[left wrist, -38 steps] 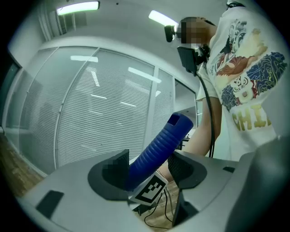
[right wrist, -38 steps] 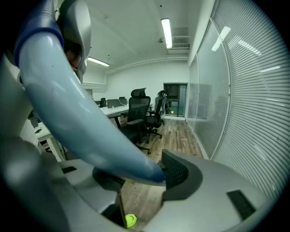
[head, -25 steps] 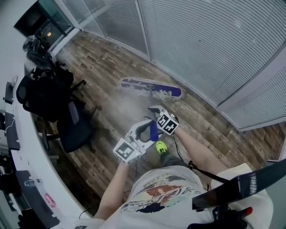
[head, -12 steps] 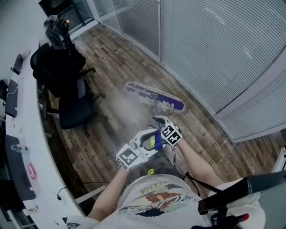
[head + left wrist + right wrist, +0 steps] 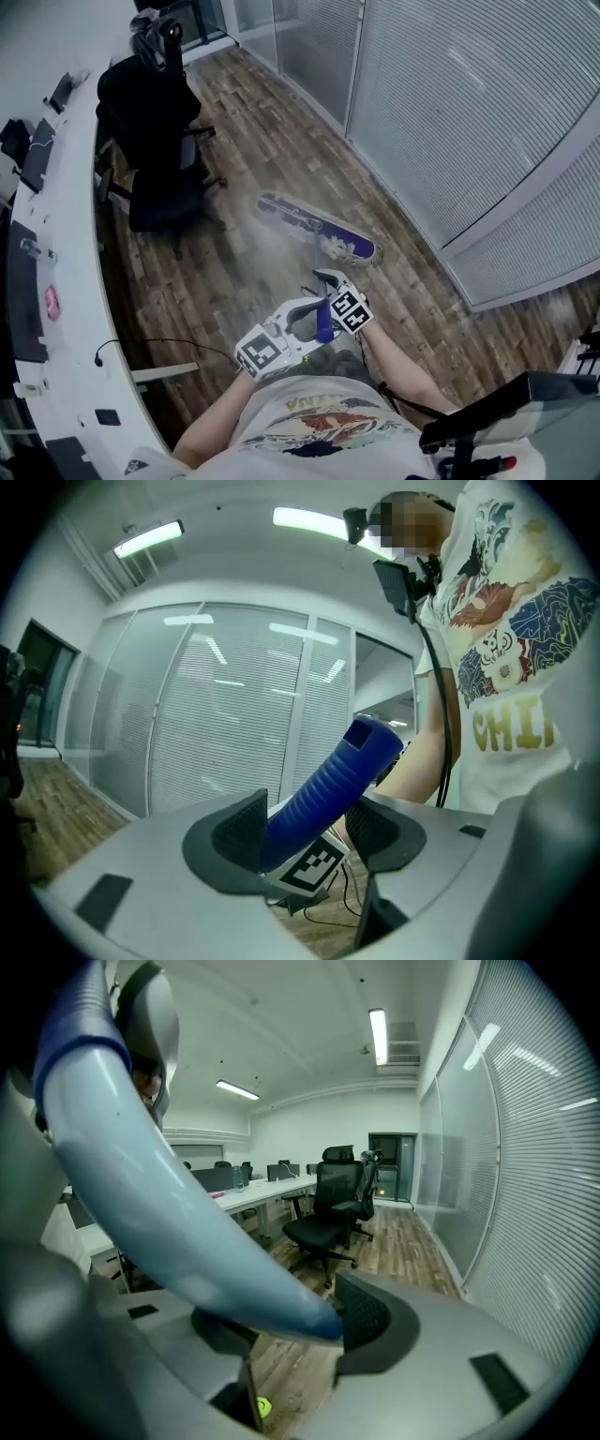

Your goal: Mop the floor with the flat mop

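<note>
Mid-stroke. L gripper [image 5: 306, 829] shut tight on blue mop handle [image 5: 335, 782]; R gripper [image 5: 291, 1322] clamps the shaft further down. Mop head [image 5: 317, 226] flat on floor [image 5: 234, 291], ahead of both. Next, prob.: steady pull back w/ even pressure.

Left tongs [image 5: 309, 832] clamp blue ribbed mop handle [image 5: 337, 780].

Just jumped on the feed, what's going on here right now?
A person is handling a flat mop with a tool in each hand. The left tool is shut on the blue grip, and the right tool is shut on the pale shaft below it. The mop head lies flat on the wood floor, ahead of the person, near the blinds. A black chair stands by the desk at left.
</note>
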### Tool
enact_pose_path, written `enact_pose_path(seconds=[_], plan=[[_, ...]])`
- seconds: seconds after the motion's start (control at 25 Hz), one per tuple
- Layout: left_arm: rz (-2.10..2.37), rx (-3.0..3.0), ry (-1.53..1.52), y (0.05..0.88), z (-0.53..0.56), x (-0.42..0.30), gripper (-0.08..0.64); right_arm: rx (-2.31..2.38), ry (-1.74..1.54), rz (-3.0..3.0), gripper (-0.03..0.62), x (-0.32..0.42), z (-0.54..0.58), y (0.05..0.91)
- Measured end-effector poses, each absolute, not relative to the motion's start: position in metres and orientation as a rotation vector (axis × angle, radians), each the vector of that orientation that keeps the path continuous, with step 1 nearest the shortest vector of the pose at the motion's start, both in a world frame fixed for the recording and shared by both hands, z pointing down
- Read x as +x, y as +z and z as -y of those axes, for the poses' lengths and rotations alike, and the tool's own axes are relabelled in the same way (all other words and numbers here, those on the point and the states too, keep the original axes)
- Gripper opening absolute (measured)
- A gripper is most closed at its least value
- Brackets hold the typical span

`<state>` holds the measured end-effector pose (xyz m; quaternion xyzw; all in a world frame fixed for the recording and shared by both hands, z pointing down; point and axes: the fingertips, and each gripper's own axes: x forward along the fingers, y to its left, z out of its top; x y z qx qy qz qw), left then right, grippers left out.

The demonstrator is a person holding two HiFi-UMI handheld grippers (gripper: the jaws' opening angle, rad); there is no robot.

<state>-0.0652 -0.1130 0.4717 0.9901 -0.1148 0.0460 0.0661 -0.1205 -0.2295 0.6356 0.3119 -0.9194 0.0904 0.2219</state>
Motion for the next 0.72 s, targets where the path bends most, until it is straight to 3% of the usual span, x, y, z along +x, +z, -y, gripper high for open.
enact_pose_path(seconds=[0.72], plan=[[0.516, 2.958, 0.122, 0.466, -0.151, 0.031, 0.244, 0.651, 0.218, 2.619, 0.196, -0.05, -0.046, 0.629]])
